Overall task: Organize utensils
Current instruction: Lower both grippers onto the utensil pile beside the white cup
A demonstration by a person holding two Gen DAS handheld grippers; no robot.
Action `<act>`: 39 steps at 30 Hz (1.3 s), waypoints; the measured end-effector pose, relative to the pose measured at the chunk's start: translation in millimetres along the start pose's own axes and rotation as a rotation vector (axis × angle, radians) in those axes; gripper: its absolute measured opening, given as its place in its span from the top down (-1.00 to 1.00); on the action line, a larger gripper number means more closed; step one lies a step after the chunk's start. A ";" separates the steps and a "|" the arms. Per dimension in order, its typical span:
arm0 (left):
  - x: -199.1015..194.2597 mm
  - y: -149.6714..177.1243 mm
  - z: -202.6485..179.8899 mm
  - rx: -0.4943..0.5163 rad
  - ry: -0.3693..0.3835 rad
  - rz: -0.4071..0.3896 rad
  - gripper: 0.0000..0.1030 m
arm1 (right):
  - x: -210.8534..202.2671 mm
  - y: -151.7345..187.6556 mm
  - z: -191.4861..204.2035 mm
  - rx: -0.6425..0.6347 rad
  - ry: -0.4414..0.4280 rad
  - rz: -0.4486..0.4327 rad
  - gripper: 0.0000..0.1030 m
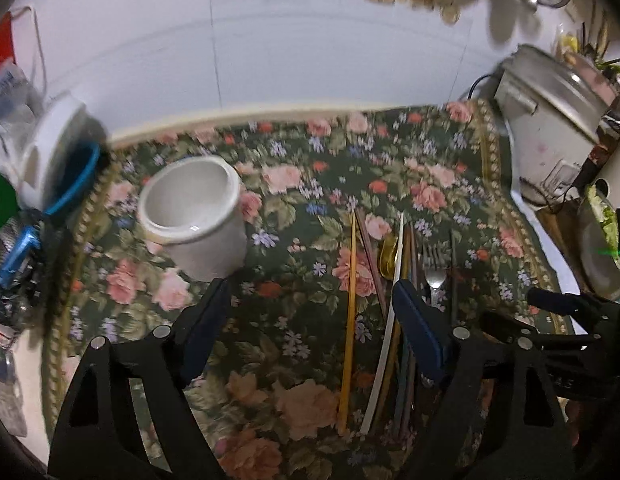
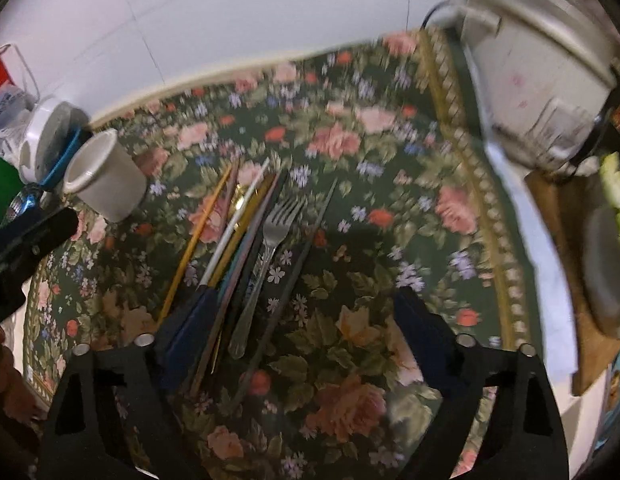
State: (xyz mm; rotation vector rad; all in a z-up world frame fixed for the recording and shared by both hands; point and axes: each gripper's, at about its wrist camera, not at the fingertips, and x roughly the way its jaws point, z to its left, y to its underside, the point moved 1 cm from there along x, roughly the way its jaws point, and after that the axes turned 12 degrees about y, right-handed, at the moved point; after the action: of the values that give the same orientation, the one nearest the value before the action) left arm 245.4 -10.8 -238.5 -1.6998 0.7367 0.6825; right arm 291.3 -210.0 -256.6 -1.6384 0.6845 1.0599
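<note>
Both claws are spread with nothing pinched. Left claw [image 1: 305, 300] hangs over the dark green floral tablecloth [image 1: 293, 184] covering the table, its blue-padded fingers [image 1: 420, 328] wide apart. One finger sits just in front of the white ceramic crock [image 1: 193, 216], which stands upright and looks empty, and the other finger covers part of the utensil bundle.

Right claw [image 2: 305, 312] is spread as well, tilted down over the same cloth. Its left finger overlaps the handle ends of the bundle, and the silver metal fork [image 2: 265, 256] and the thin dark chopstick [image 2: 293, 276] lie on the cloth in the gap between the fingers, not gripped.

So the utensils are all lying flat in a loose bunch near the middle of the cloth, to the right of the crock: a long yellow chopstick [image 1: 350, 280], a white one [image 1: 384, 348], a few brownish and teal ones, plus the fork.

A white rice cooker with a metal lid [image 2: 526, 92] sits off the cloth's far right corner. Everything's a bit motion-blurred.
</note>
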 end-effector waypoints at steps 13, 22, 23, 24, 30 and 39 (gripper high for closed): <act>84.3 -2.2 -9.3 0.062 0.015 0.169 -0.62 | 58.2 -15.1 3.6 -0.047 -0.062 0.142 0.33; 117.1 -9.7 -26.8 0.125 0.072 0.234 -0.37 | 61.6 -24.6 1.2 -0.097 -0.064 0.103 0.60; 120.6 -10.8 -28.4 0.134 0.077 0.243 -0.31 | 62.0 -25.6 -0.3 -0.100 -0.066 0.103 0.66; 122.2 -11.4 -29.0 0.138 0.086 0.247 -0.22 | 62.5 -26.9 -1.8 -0.102 -0.068 0.103 0.73; 135.9 -16.7 -30.5 0.130 0.150 0.285 0.22 | 67.9 -35.2 -13.0 -0.071 -0.061 0.123 0.80; 147.4 -26.4 -27.7 0.113 0.195 0.303 0.70 | 73.5 -34.9 14.3 -0.127 0.004 0.107 0.75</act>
State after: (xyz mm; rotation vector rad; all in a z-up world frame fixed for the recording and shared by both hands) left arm 361.9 -51.6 -327.8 -1.5809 1.1657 0.6725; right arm 349.2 -180.8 -307.8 -1.7284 0.7264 1.1980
